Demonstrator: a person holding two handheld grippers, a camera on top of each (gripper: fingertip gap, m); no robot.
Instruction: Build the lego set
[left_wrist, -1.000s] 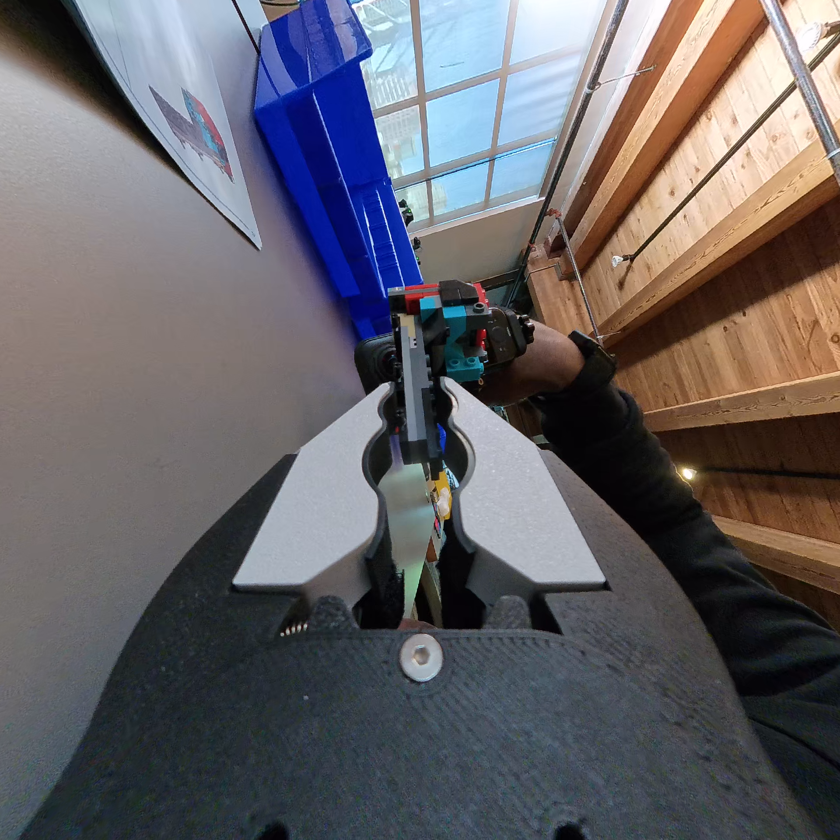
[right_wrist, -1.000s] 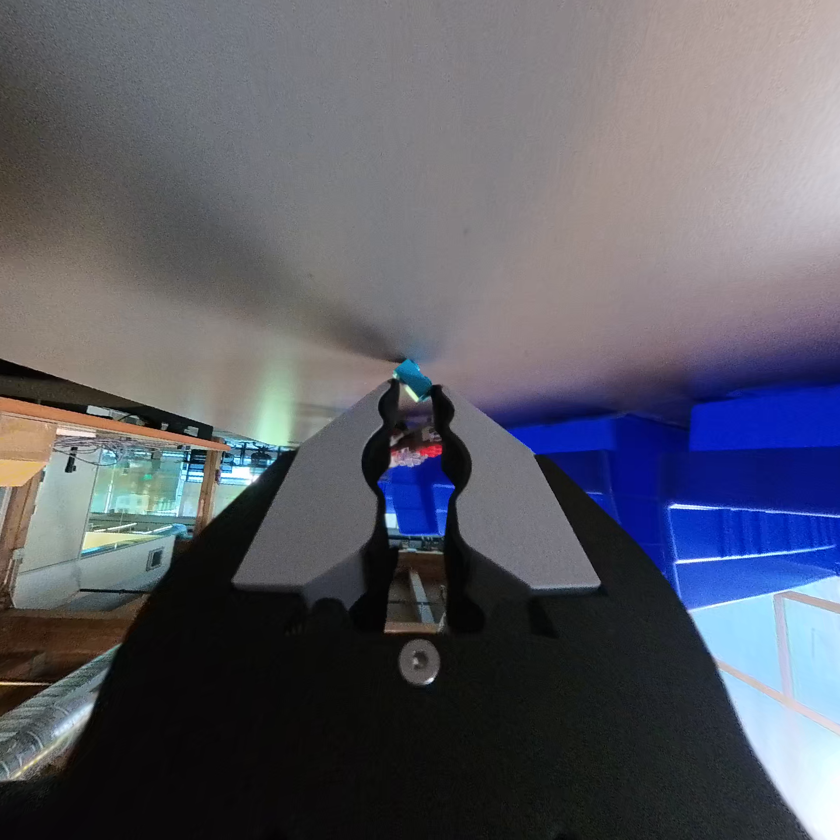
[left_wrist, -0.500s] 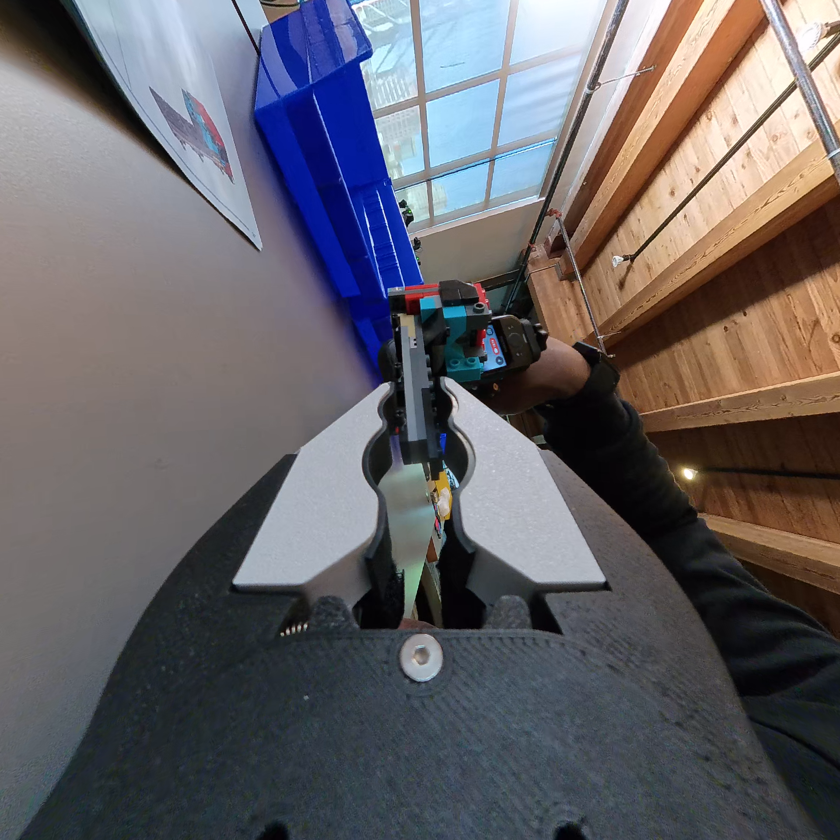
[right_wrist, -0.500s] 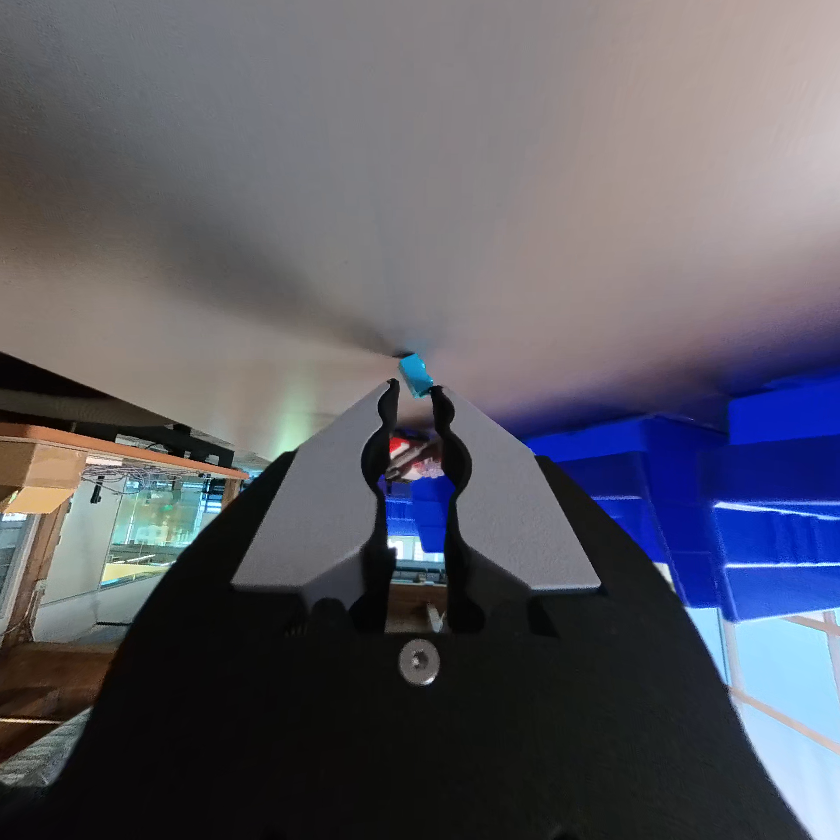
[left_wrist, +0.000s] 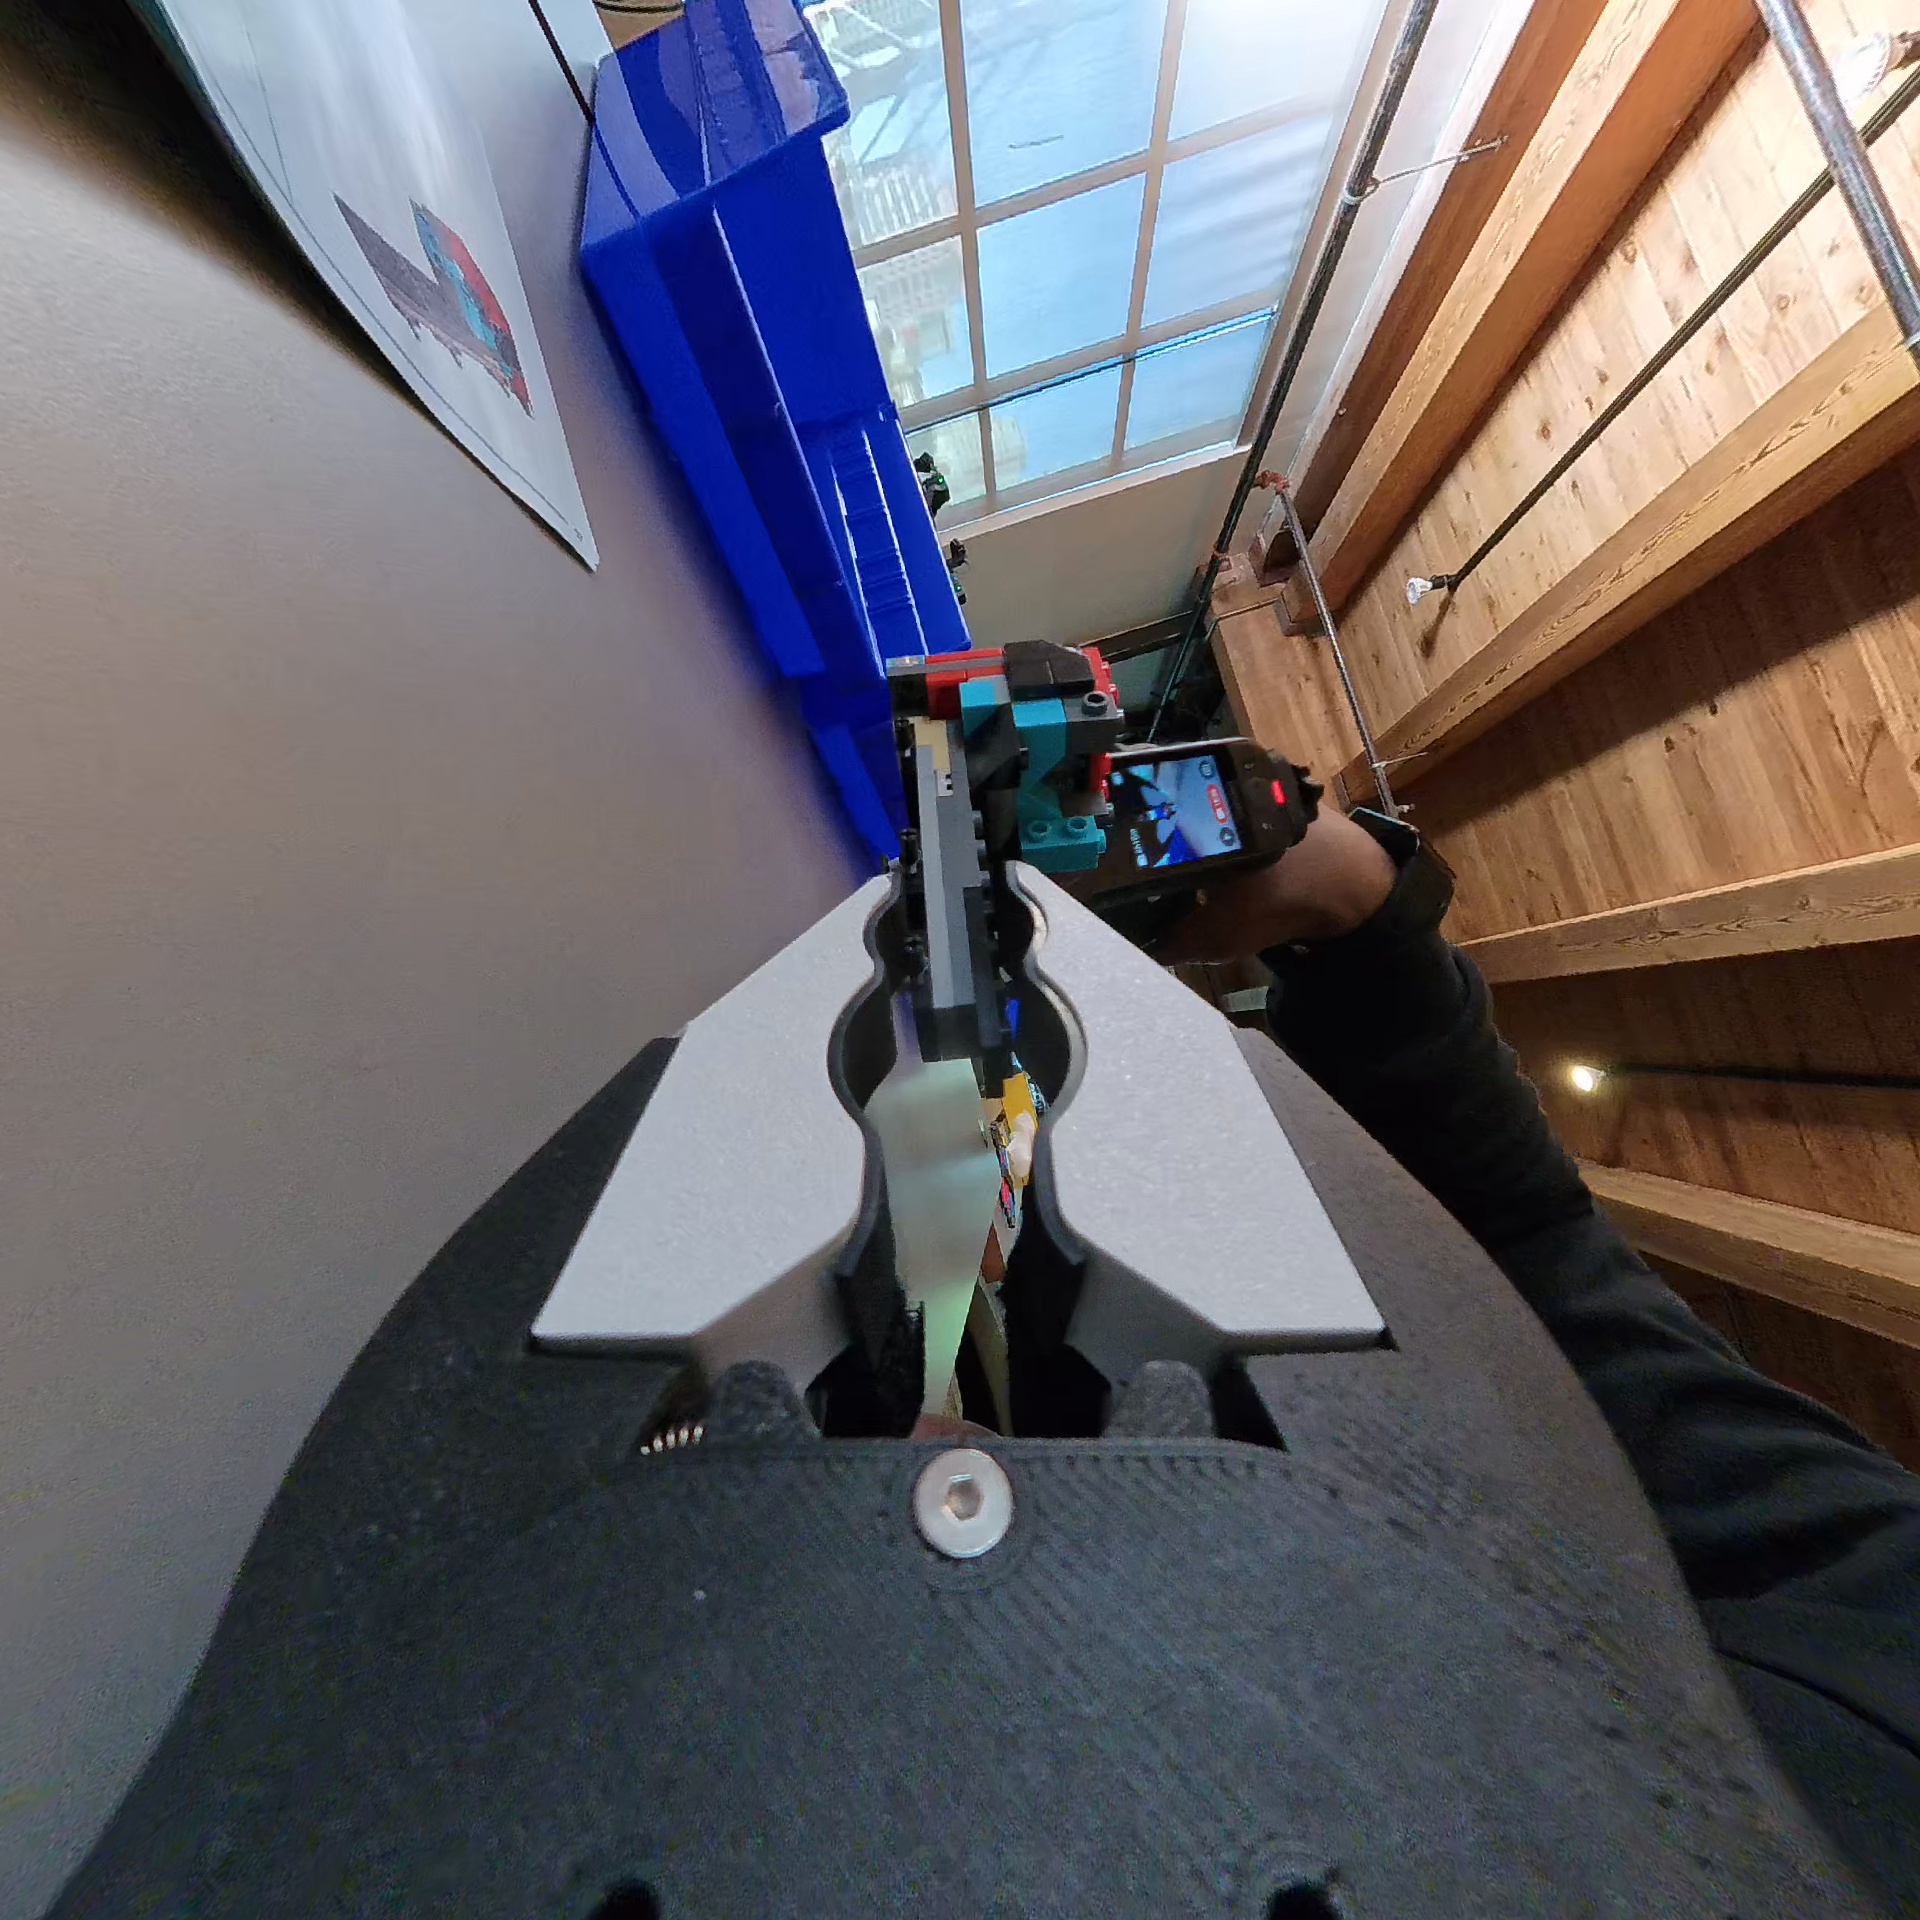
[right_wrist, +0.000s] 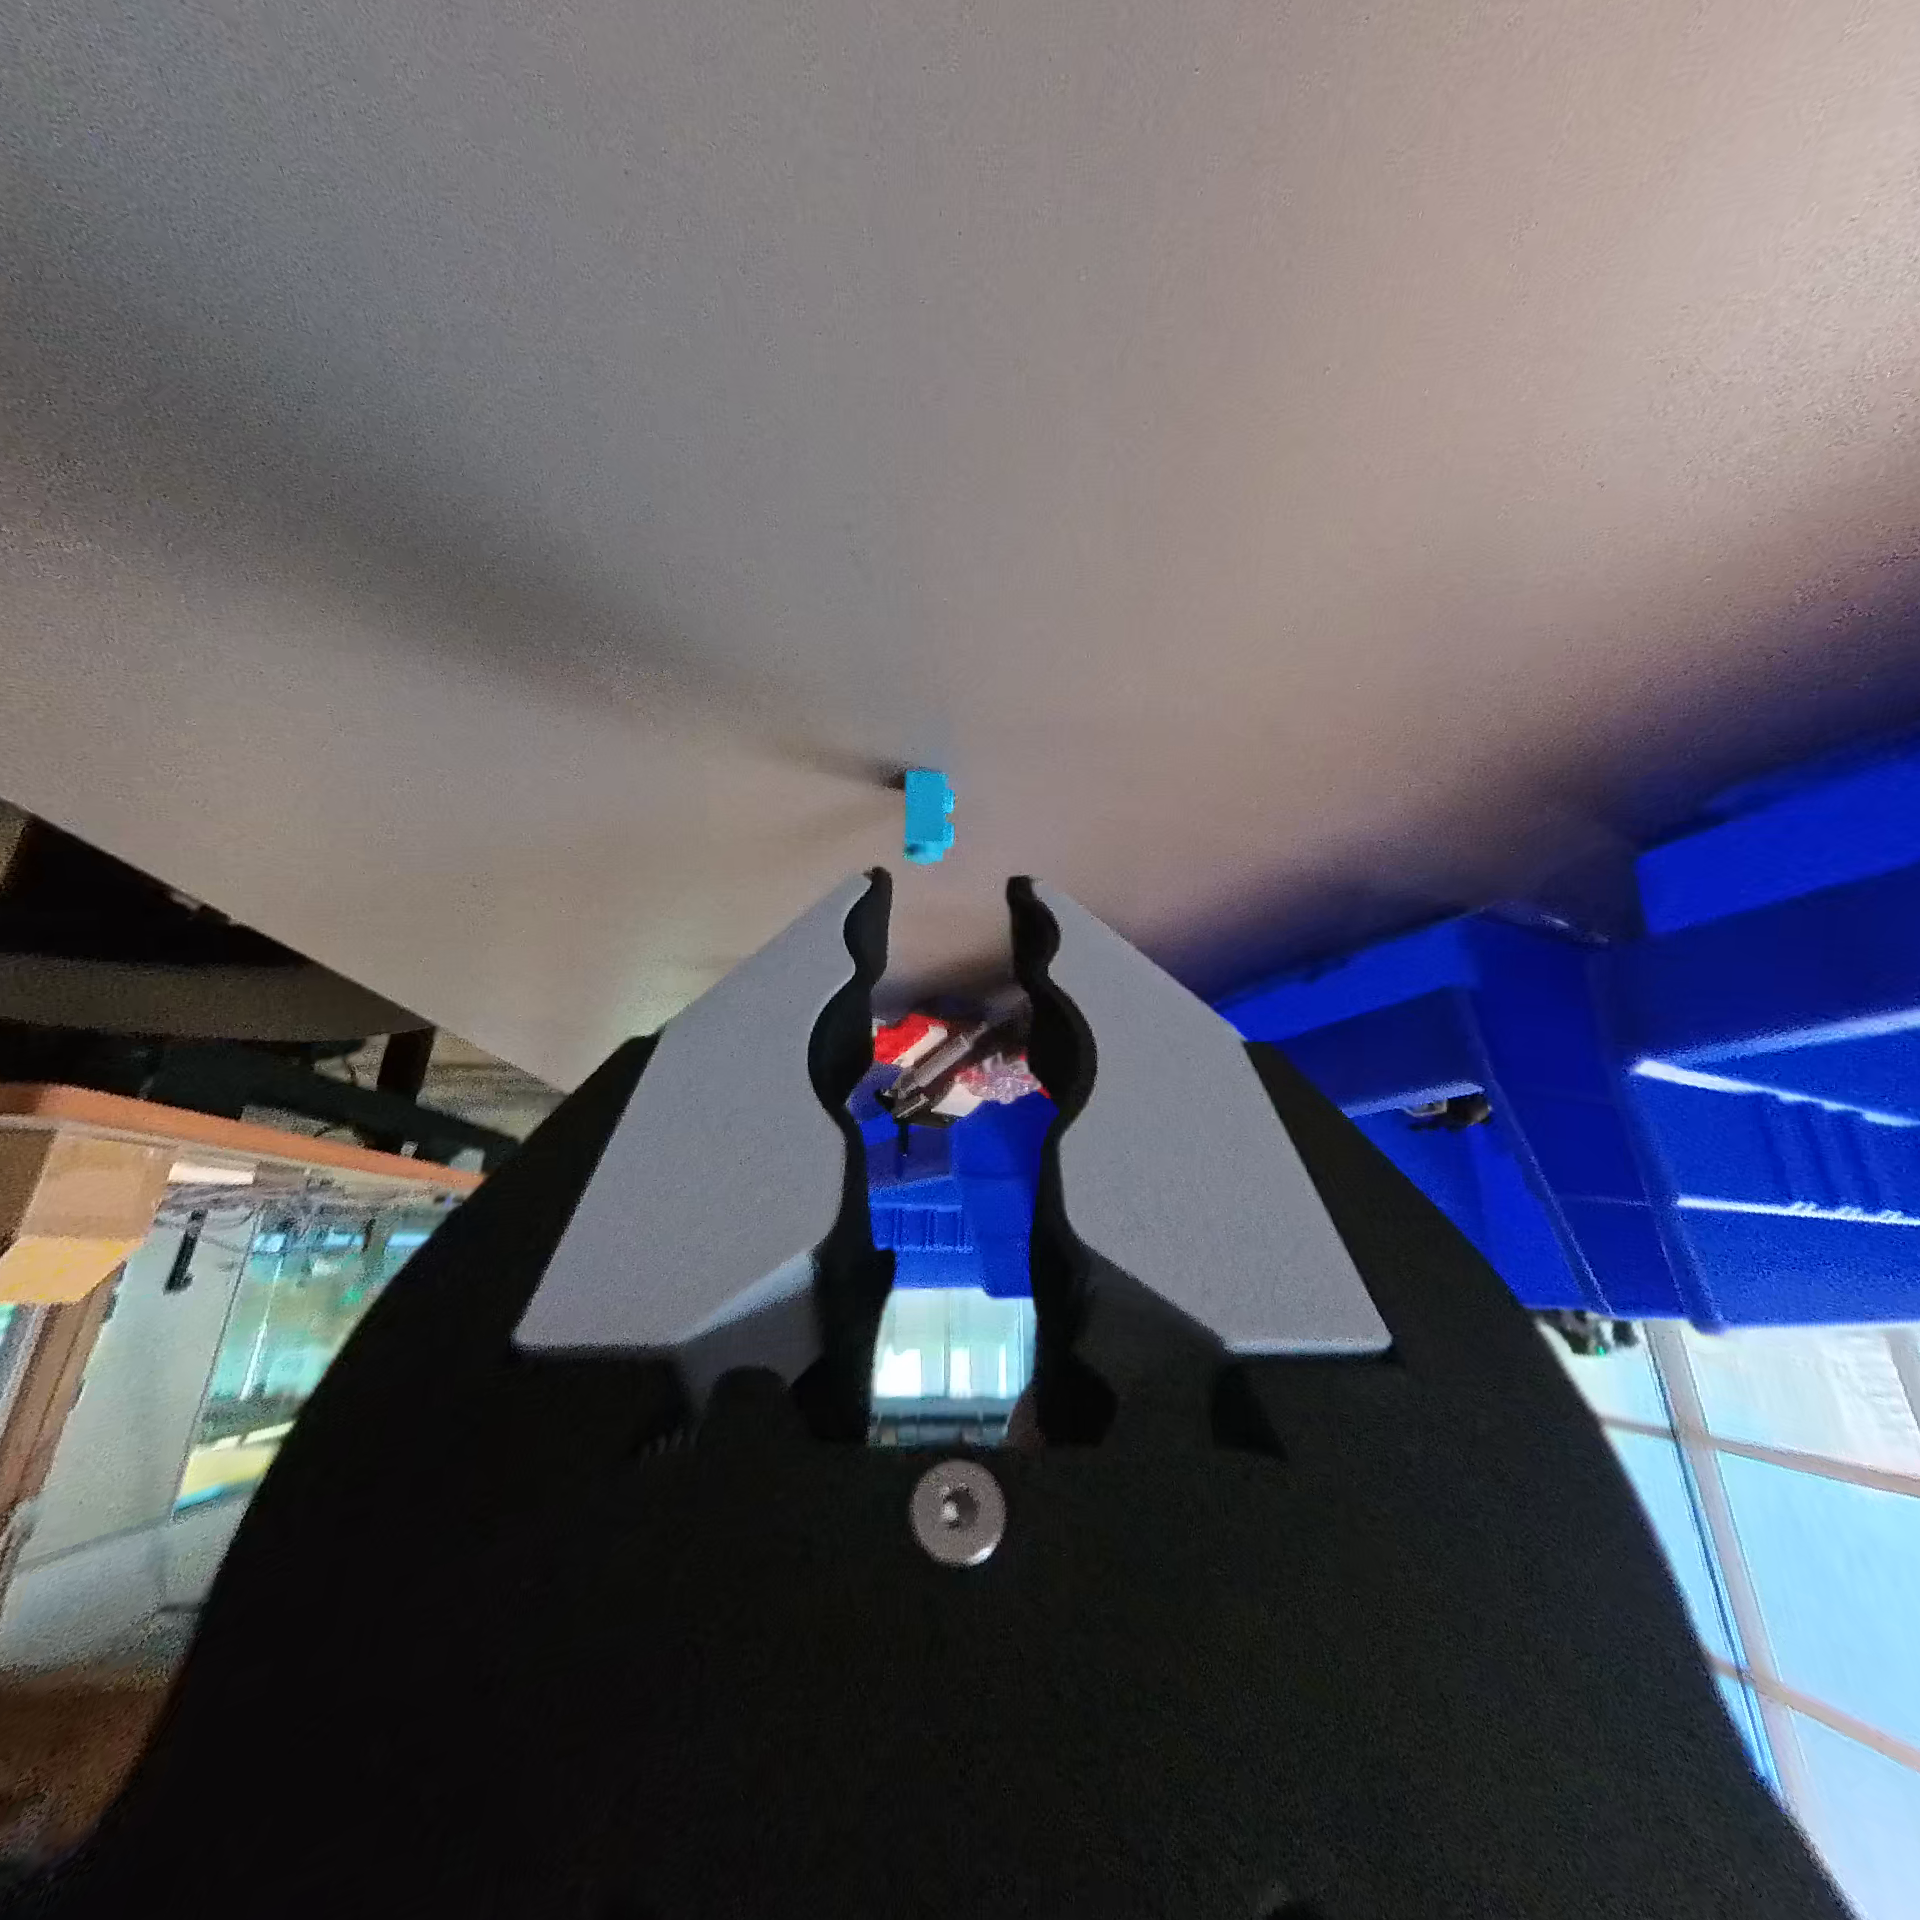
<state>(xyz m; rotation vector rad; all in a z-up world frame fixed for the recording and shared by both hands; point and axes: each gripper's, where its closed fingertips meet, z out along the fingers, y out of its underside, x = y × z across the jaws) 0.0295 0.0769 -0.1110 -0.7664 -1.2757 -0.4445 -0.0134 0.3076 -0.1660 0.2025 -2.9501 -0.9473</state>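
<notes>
Grey tabletop (right_wrist: 935, 364) fills right wrist view; blue bins (left_wrist: 748, 343) at its far edge, printed sheet (left_wrist: 416, 281) beside them. Window, wood-plank ceiling behind.

Lego build (left_wrist: 977, 821): grey plate edge-on, red, teal and black bricks at far end. Left gripper (left_wrist: 951, 894) fingers pinch its plate.

Small blue brick (right_wrist: 927, 816) lies on tabletop just beyond right gripper (right_wrist: 948, 883); fingers spread, not touching it.

Grey table (left_wrist: 312, 831), blue bins (left_wrist: 748, 343), paned window (left_wrist: 1070, 239), wooden ceiling (left_wrist: 1662, 623).
</notes>
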